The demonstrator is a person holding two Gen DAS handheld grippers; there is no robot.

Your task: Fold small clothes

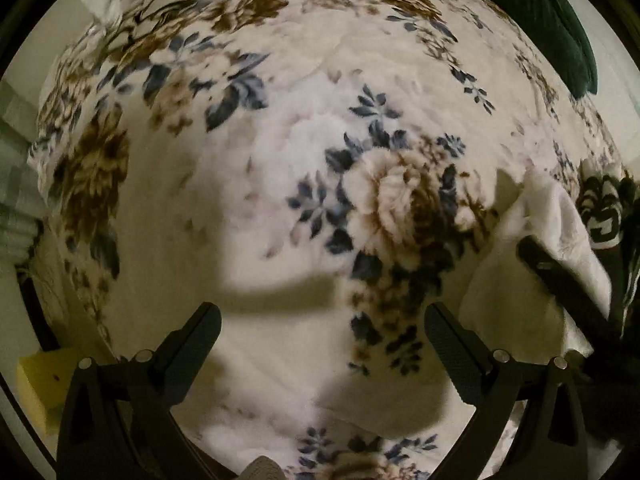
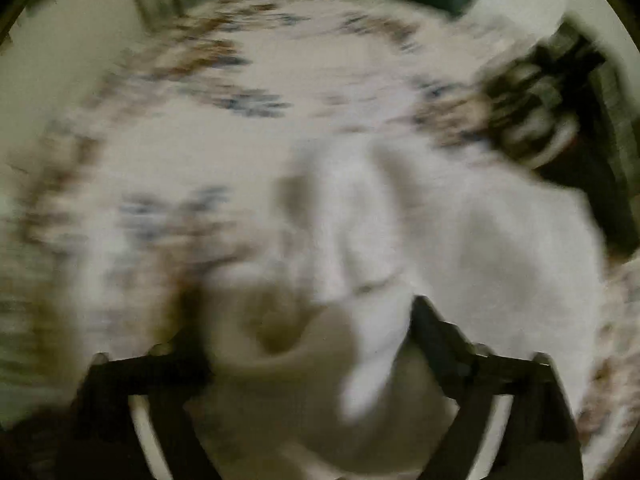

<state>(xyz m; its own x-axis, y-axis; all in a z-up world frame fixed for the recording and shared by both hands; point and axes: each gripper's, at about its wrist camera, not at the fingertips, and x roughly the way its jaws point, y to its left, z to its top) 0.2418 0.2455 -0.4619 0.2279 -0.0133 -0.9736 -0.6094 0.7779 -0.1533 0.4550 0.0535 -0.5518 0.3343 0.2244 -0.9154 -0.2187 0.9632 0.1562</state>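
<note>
My left gripper [image 1: 322,328]: jaws wide, nothing between, over floral blanket [image 1: 280,184]. My right gripper [image 2: 304,320]: jaws wide, one white garment [image 2: 460,232] draped against right finger, crumpled on blanket. Beyond: one black-and-white patterned garment [image 1: 604,208], one dark green cloth [image 1: 560,20].

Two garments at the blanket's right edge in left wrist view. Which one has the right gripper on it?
The plain white garment; the right gripper's finger lies across it. The dark-and-white patterned one sits farther right, untouched.
</note>
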